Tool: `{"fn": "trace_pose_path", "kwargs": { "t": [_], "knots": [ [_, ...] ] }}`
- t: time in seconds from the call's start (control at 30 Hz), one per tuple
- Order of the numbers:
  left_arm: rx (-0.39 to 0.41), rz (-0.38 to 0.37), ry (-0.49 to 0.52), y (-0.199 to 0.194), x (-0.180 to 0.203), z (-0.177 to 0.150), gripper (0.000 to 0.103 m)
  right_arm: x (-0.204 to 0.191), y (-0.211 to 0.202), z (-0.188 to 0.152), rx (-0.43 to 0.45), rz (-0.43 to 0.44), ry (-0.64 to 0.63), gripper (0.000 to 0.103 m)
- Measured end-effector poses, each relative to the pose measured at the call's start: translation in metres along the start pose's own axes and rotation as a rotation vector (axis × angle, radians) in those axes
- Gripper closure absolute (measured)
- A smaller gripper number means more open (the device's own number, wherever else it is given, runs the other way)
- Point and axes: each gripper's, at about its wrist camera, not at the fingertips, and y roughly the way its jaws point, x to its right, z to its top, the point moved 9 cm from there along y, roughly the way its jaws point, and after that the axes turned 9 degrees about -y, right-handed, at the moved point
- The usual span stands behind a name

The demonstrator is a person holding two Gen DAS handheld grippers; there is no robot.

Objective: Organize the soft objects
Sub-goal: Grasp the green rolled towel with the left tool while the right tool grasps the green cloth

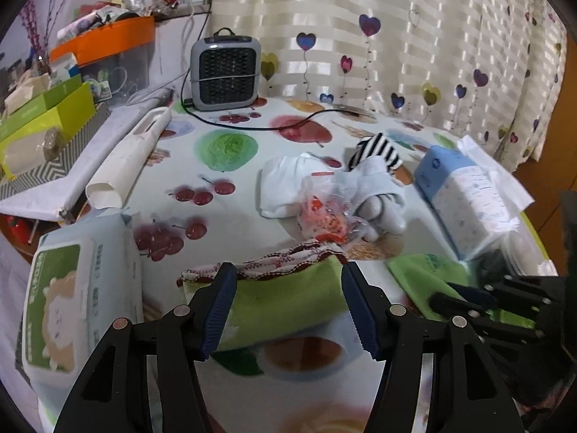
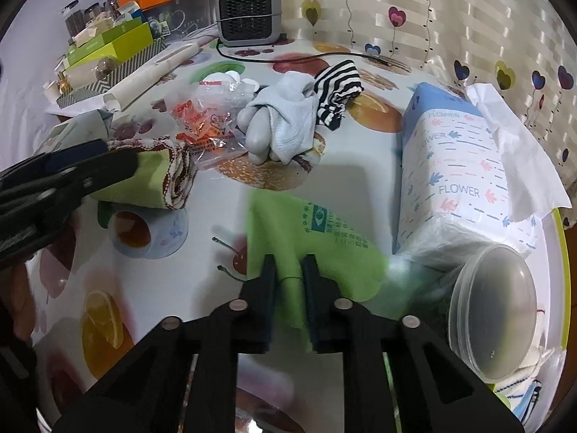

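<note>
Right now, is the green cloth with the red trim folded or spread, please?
Folded: the green cloth lies doubled into a thick pad, its trim stacked in layers.

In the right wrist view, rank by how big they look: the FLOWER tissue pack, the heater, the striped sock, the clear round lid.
Largest to smallest, as seen:
1. Tissue pack
2. Lid, though it sits close to the camera, which inflates it
3. Heater, far back, so likely bigger than it looks
4. Striped sock

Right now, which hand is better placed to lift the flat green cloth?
The right. Its tool is already pinched shut on the flat green cloth. The left tool stands open around the rolled green towel.
</note>
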Motion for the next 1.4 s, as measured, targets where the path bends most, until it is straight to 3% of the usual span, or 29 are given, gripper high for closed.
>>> {"fn": "trace_pose_path", "kwargs": {
  "t": [0.23, 0.6, 0.73, 0.83, 1.03, 1.23, 1.27, 1.3, 1.33, 1.4],
  "knots": [
    [-0.030, 0.006, 0.024, 0.015, 0.000, -0.005, 0.038, -0.004, -0.011, -0.002, 0.025, 0.036, 0.016, 0.093],
    [-0.106, -0.069, 0.058, -0.009, 0.020, -0.044, 0.035, -0.007, -0.036, -0.008, 0.073, 0.060, 0.032, 0.093],
    [-0.192, -0.140, 0.064, -0.012, 0.029, -0.070, 0.035, -0.005, -0.043, -0.012, 0.080, 0.062, 0.038, 0.093],
    [-0.144, -0.100, 0.095, -0.017, 0.026, -0.070, 0.035, -0.004, -0.047, -0.014, 0.087, 0.062, 0.044, 0.093],
    [-0.029, -0.086, 0.114, -0.032, 0.019, -0.037, 0.035, -0.004, -0.048, -0.012, 0.093, 0.070, 0.048, 0.093],
    [-0.028, -0.014, 0.179, -0.014, 0.009, -0.019, 0.035, -0.008, -0.039, -0.009, 0.080, 0.096, 0.053, 0.092],
    [-0.037, -0.005, 0.186, -0.009, 0.007, -0.018, 0.035, -0.009, -0.037, -0.008, 0.080, 0.089, 0.046, 0.089],
    [-0.044, 0.004, 0.195, -0.005, 0.005, -0.017, 0.035, -0.010, -0.036, -0.008, 0.080, 0.086, 0.039, 0.080],
    [-0.046, 0.010, 0.203, -0.002, 0.003, -0.018, 0.035, -0.010, -0.035, -0.007, 0.078, 0.084, 0.032, 0.064],
    [-0.049, 0.016, 0.220, 0.001, 0.004, -0.018, 0.035, -0.012, -0.028, -0.008, 0.051, 0.076, 0.018, 0.045]
  ]
}}
